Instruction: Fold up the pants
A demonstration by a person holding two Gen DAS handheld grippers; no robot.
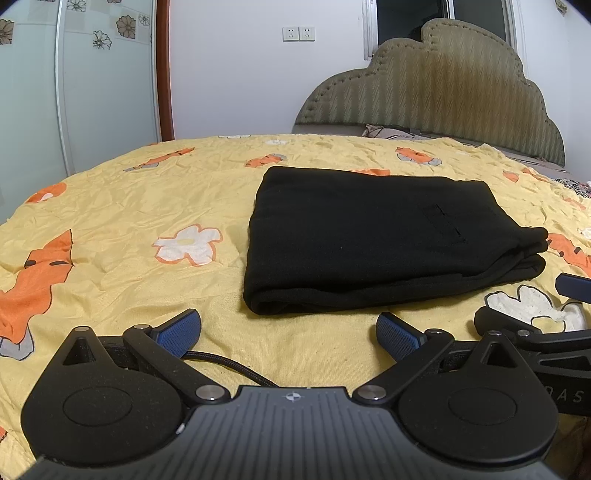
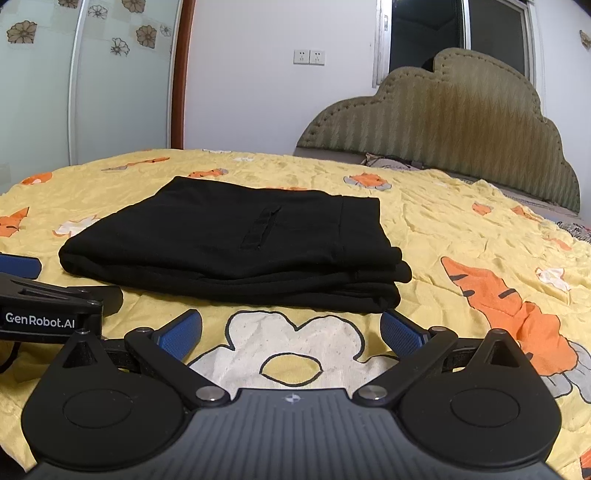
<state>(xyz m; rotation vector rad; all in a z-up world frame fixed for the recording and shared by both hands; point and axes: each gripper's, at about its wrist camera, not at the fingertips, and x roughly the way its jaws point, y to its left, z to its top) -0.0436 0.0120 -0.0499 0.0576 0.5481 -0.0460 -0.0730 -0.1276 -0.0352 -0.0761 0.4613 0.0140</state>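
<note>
black pants (image 1: 373,240) lay folded into a thick, layered rectangle toward the middle of the bed, on the yellow bedspread (image 1: 122,206) printed with orange tigers and white flowers. pocket slit showing on the top layer, stacked edges facing the near edge of the bed. nearest the near edge, both tools rested low, just short of the bundle and not touching it. left gripper (image 1: 288,332) spread wide, blue pads apart, nothing held between them, a black cable (image 1: 236,369) trailing across the cloth beneath. right gripper (image 2: 291,330) likewise spread wide and holding nothing, poised over a large white flower (image 2: 291,350) print beside the pants' near right corner. each tool visible at the rim of the other's view. beyond the far edge stood a padded olive headboard (image 2: 454,133), white wall with two sockets (image 2: 309,57), dark window (image 2: 424,33), and a floral wardrobe door (image 2: 40,85).
</note>
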